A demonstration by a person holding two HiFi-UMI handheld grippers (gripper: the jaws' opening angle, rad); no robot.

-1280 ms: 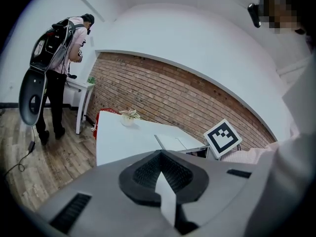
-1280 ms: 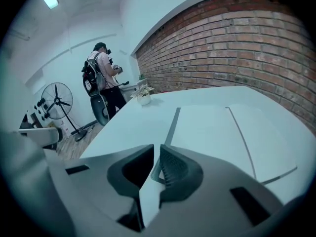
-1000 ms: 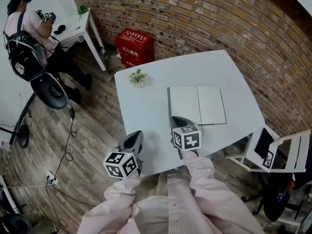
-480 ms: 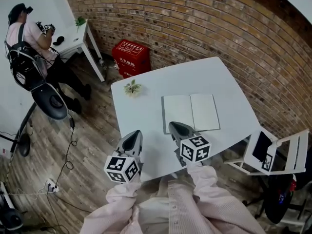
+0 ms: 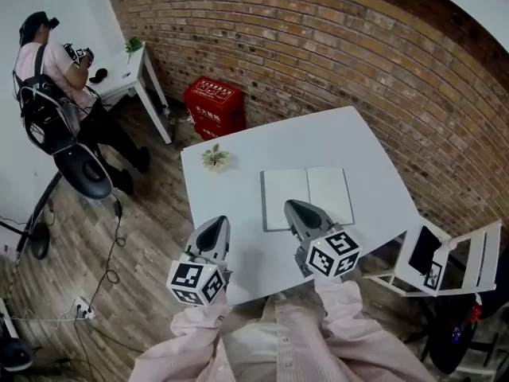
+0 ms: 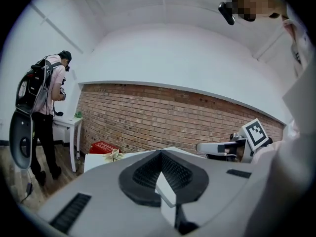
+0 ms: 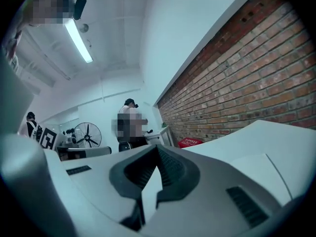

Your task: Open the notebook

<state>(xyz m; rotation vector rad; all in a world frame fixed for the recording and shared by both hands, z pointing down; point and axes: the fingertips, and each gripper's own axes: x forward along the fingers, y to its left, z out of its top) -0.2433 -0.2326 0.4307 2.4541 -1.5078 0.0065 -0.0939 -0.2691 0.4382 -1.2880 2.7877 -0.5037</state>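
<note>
The notebook (image 5: 306, 197) lies open and flat on the white table (image 5: 238, 189), both blank pages up. My right gripper (image 5: 296, 208) hovers over the notebook's near edge, shut and holding nothing. To its left, my left gripper (image 5: 215, 225) hangs over the table's front edge, jaws together and empty. In the left gripper view the left gripper (image 6: 160, 154) points level across the table, with the right gripper (image 6: 210, 147) off to the side. The right gripper view shows the right gripper (image 7: 157, 149) closed, with the notebook (image 7: 256, 169) low at the right.
A small plant (image 5: 214, 157) sits at the table's far left corner. A red crate (image 5: 216, 102) stands by the brick wall. A white folding chair (image 5: 453, 261) is at the right. A person (image 5: 48, 62) stands at a desk far left, near an office chair (image 5: 79, 169).
Both grippers have lifted up from the table toward me. The right one rose from the notebook's near edge. The notebook stays open and flat.
</note>
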